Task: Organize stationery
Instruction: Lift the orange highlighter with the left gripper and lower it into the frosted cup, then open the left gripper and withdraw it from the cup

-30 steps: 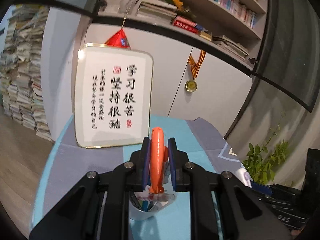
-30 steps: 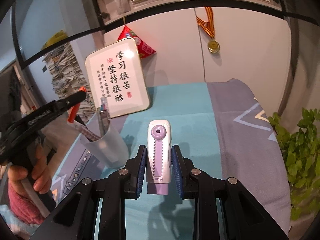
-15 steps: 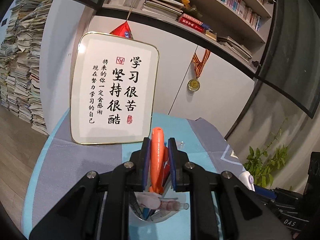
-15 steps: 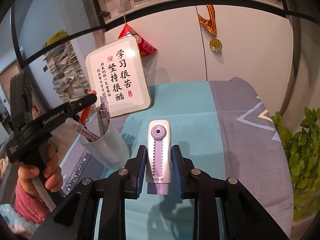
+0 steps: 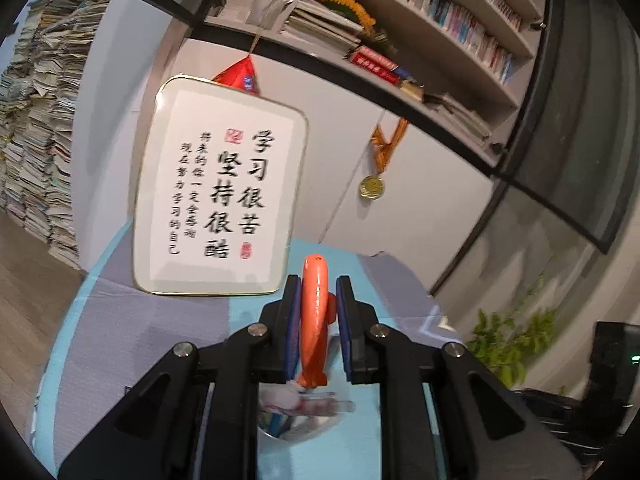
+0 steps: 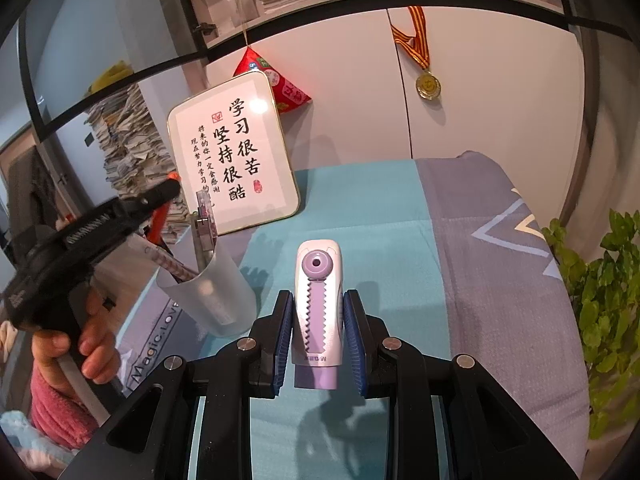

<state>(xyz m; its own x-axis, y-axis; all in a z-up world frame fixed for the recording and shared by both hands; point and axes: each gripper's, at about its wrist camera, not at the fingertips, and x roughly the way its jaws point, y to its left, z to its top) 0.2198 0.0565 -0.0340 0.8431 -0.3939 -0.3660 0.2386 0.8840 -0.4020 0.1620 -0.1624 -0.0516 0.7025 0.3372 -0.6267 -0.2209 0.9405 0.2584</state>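
Left gripper [image 5: 317, 322] has tipped and rolled a little since a second ago, so the framed calligraphy sign [image 5: 218, 212] now sits higher and skewed in its view; right gripper [image 6: 319, 338] hasn't shifted. Left fingers [image 5: 291, 328] are clamped on an orange pen [image 5: 315, 320], which stands nearly upright between the blue pads, top end poking past the fingertips, bottom end hanging just over the mouth of a frosted plastic cup [image 6: 212, 292]. From the left wrist view the cup [image 5: 298, 424] is directly below the fingers, with other pens inside, blurred. From the right wrist view the left gripper [image 6: 170, 192] comes in from the left edge, a hand [image 6: 82, 344] on its handle, its tip above the cup rim and the orange pen [image 6: 160, 222] slanting down toward the cup; whether the pen end is already inside the cup I can't tell. Right fingers [image 6: 282, 336] are closed on a white and purple correction tape dispenser [image 6: 318, 300], held upright, round purple cap at the far end, purple base sticking out toward the camera. It hangs over the teal part of the cloth-covered counter [image 6: 372, 216], to the right of the cup and not touching it. Sign leans at the counter's far left edge, behind the cup.
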